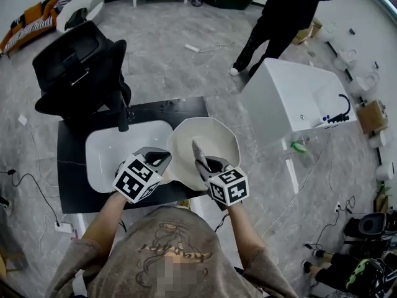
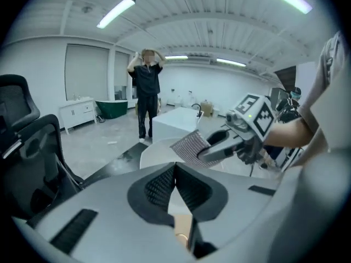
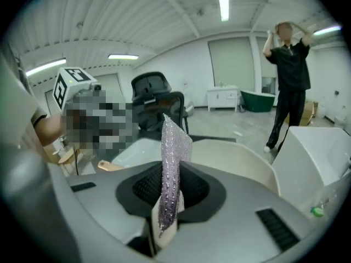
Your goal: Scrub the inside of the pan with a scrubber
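The cream pan (image 1: 223, 132) sits on the black table (image 1: 71, 166), right of a white basin (image 1: 108, 151). My right gripper (image 1: 201, 161) hovers over the pan's near side, shut on a silvery mesh scrubber (image 1: 198, 151) that stands up from between its jaws. In the right gripper view the scrubber (image 3: 174, 158) rises upright out of the gripper (image 3: 167, 201), with the pan (image 3: 241, 158) beyond it. My left gripper (image 1: 162, 157) hangs over the pan's left rim, shut with nothing between its jaws. The left gripper view shows its pads (image 2: 175, 171) together and the scrubber (image 2: 189, 147) off to the right.
A black office chair (image 1: 80, 73) stands behind the table at the left. A white box-shaped tub (image 1: 291, 98) sits to the right, and a person in black (image 1: 279, 17) stands beyond it. Cables and small items lie on the grey floor.
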A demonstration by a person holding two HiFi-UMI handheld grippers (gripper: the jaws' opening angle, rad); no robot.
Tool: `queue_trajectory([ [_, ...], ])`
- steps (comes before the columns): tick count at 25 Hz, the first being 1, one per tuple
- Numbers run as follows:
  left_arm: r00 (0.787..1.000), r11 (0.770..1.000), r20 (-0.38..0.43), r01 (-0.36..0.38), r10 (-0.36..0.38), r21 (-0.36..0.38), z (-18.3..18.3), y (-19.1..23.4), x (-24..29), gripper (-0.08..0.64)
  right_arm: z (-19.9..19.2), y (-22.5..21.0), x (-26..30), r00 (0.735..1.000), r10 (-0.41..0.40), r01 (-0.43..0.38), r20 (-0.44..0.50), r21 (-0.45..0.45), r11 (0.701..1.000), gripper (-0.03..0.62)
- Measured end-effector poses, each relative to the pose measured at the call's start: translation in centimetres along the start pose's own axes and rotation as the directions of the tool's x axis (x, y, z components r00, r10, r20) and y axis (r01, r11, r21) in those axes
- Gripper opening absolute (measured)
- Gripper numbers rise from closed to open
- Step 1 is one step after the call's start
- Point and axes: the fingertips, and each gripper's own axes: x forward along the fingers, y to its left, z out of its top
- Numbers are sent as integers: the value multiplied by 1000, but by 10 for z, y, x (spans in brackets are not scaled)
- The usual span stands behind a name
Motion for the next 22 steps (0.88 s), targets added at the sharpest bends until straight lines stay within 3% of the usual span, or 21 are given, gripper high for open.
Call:
queue_trajectory([
  [2,997,1000,73,-20,21,-19,17,-1,-4,18,25,8,-23,991,-57,56,125,11,998,74],
  [5,983,999,176,-50,52,-17,33,-3,-8,17,50,17,-50,951,-145,146,274,18,989,74],
  [8,955,998,289,-64,68,-22,48,-8,-14,17,61,21,-69,900,-211,213,383,36,976,74],
  [11,914,995,393,-101,97,-12,58,-9,-19,17,61,16,-80,838,-266,257,476,87,963,75],
  [15,873,989,474,-145,112,33,60,-16,-23,17,50,8,-87,799,-327,288,505,155,945,75],
  [22,869,992,483,-124,106,6,57,-22,-22,17,45,7,-95,783,-352,317,513,156,935,74],
])
